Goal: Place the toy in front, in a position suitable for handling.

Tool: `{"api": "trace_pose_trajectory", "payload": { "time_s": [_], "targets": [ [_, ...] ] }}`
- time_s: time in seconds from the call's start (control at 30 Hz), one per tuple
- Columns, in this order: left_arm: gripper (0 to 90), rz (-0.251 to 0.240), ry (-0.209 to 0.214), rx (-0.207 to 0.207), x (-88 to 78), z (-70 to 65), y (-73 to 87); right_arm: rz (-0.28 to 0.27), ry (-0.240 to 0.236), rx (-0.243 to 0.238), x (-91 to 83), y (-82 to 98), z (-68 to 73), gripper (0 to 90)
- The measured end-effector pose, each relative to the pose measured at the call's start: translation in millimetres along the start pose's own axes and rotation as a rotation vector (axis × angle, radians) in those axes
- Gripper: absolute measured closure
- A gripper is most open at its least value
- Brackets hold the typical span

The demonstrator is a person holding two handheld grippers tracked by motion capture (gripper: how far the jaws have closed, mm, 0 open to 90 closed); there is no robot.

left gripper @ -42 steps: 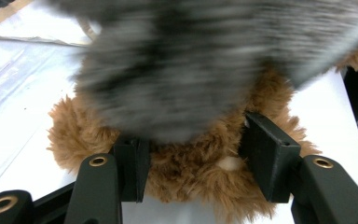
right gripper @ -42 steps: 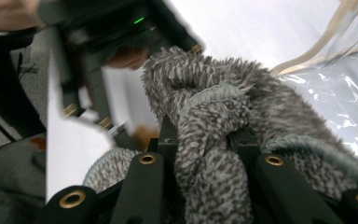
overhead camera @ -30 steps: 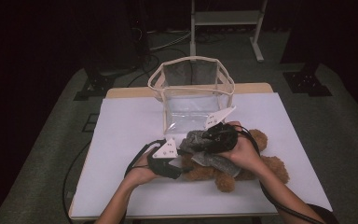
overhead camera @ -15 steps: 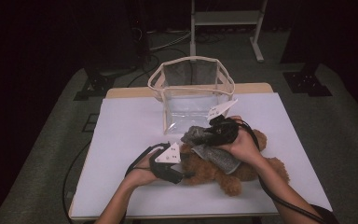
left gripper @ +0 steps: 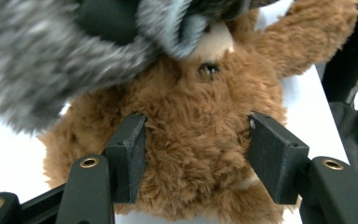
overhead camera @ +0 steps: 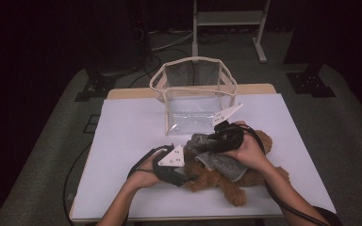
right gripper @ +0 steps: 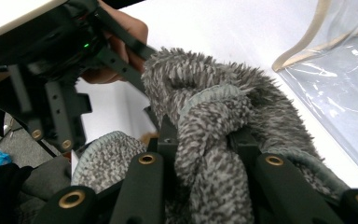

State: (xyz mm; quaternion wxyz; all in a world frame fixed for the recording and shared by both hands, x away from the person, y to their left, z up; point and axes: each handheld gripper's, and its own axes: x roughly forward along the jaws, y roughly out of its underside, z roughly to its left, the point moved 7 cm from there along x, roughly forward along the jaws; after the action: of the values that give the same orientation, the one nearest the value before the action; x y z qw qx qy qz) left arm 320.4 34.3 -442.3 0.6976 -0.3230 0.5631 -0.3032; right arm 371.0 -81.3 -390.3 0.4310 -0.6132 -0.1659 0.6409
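Left gripper has its two black jaws set on either side of the brown teddy bear, pressed into the fur of its body about half open, so it has the toy pinned in place. Seen from the high view, that gripper lies low on the white surface at the bear's left end, with the person's left hand wrapped round its handle. Right gripper is squeezed nearly closed on a bunched fold of the grey fuzzy cloth, which looks like a small knitted garment; the fabric bulges up between and over its jaws. From above, the right gripper sits over the bear's upper half, the grey cloth draped across the toy. The bear lies flat near the front of the surface. Just behind it stands a clear plastic bag with cream trim, upright and open at the top.
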Motion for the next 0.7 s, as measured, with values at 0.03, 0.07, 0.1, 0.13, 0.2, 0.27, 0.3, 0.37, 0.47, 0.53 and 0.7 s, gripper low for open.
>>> {"api": "trace_pose_trajectory", "payload": {
  "time_s": [0.03, 0.07, 0.1, 0.13, 0.2, 0.27, 0.3, 0.37, 0.47, 0.53, 0.7],
  "targets": [
    [40.7, 0.005, 0.006, 0.01, -0.3, -1.3, 0.5, 0.002, -0.002, 0.001, 2.4, -0.4, -0.4, 71.5],
    [40.7, 0.006, 0.013, 0.016, -0.7, -2.3, 0.7, 0.002, -0.001, 0.005, 4.4, -0.6, -1.1, 71.5],
    [41.0, 0.005, 0.021, 0.024, -1.3, -3.3, 0.8, 0.001, 0.006, 0.005, 5.8, -0.5, -2.7, 71.6],
    [41.1, 0.005, 0.029, 0.03, -2.0, -4.3, 1.1, 0.002, 0.007, 0.01, 7.0, 0.0, -3.9, 71.6],
    [41.1, 0.002, 0.039, 0.029, -3.3, -4.8, 1.4, 0.002, 0.014, 0.014, 7.9, 2.0, -7.3, 71.6],
    [41.1, -0.007, 0.049, 0.024, -3.9, -4.4, 1.7, -0.003, 0.02, 0.023, 6.1, 4.2, -10.5, 71.6],
    [41.1, -0.012, 0.054, 0.02, -4.1, -4.5, 2.0, -0.005, 0.025, 0.032, 4.4, 5.1, -11.7, 71.6],
    [41.0, -0.016, 0.056, 0.018, -4.6, -4.3, 1.9, -0.002, 0.038, 0.027, -0.3, 8.5, -14.1, 71.6],
    [41.0, -0.015, 0.046, 0.019, -3.7, -3.7, 1.8, -0.006, 0.057, 0.033, -9.6, 14.9, -13.6, 71.6],
    [41.0, -0.018, 0.042, 0.011, -2.9, -3.0, 1.9, -0.016, 0.072, 0.035, -17.2, 19.7, -12.2, 71.6],
    [41.4, -0.024, 0.017, -0.008, -2.9, 1.3, 2.9, -0.039, 0.089, 0.029, -37.3, 32.3, -1.3, 71.5]
  ]
}}
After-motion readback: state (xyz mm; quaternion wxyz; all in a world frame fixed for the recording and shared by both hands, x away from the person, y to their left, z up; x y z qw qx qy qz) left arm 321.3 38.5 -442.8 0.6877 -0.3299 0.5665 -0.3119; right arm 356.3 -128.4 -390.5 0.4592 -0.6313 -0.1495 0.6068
